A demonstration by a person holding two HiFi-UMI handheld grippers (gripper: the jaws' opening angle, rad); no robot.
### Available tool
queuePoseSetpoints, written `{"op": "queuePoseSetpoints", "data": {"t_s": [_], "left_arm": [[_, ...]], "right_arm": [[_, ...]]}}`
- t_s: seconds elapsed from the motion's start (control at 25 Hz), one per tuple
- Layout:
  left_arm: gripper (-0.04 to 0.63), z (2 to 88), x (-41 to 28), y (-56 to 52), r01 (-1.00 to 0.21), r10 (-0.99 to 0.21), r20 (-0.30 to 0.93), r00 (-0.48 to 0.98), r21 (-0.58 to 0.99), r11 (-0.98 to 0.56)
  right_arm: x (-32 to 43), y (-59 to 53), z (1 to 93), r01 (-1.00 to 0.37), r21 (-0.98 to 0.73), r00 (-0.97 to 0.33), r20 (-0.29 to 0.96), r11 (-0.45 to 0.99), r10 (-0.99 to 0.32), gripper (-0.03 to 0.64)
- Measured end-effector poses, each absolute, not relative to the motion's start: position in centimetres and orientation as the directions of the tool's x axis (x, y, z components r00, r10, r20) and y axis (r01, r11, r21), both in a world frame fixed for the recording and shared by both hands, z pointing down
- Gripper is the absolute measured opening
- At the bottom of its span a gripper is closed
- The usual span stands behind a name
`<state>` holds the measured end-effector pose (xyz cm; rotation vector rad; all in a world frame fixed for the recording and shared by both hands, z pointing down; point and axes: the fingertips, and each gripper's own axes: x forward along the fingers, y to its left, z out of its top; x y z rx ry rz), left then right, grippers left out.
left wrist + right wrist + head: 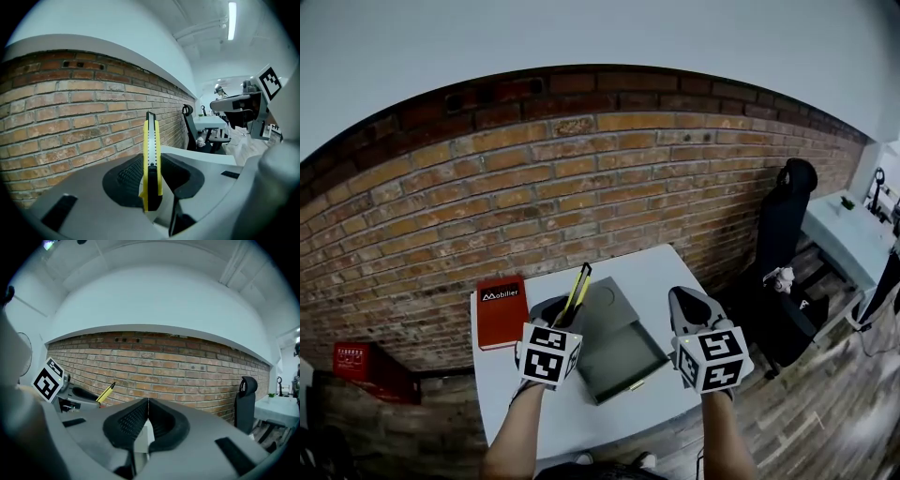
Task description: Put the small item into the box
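Observation:
A yellow and black utility knife [151, 159] stands up between the jaws of my left gripper [152, 176], which is shut on it. In the head view the knife [577, 292] sticks up from the left gripper [561, 314] just left of the open grey box [623, 356] on the white table [511, 389]. The box lid [605, 309] leans back behind it. My right gripper [686, 309] hangs to the right of the box, shut with nothing between its jaws [146, 416]. From the right gripper view the knife [106, 393] shows at the left.
A red book [500, 311] lies at the table's back left corner. A brick wall [581, 187] runs behind the table. A black office chair [787, 220] and a second white desk [848, 239] stand to the right. A red crate [358, 361] sits on the floor at left.

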<state>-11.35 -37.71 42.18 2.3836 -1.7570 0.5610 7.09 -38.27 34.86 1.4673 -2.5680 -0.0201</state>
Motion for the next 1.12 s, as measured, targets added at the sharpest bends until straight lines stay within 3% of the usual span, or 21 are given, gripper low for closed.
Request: {"op": "queuePoseSetpoints", "data": {"t_s": [0.64,1.12], "left_arm": [[0.130,43.0,-10.3,-36.5,-0.956,-0.897,0.414,0.154,-0.167,-0.241],[0.130,46.3,-8.7,-37.7,-0.897,-0.812,0.537,0.228,-0.209,-0.390]], "right_arm": [[8.9,-39.5,35.2,-0.808,0.060,-0.576,0.133,0.587,-0.807,0.020],[9.5,-39.4,35.4,-0.820,0.059,-0.559,0.135,0.570,-0.818,0.021]]}}
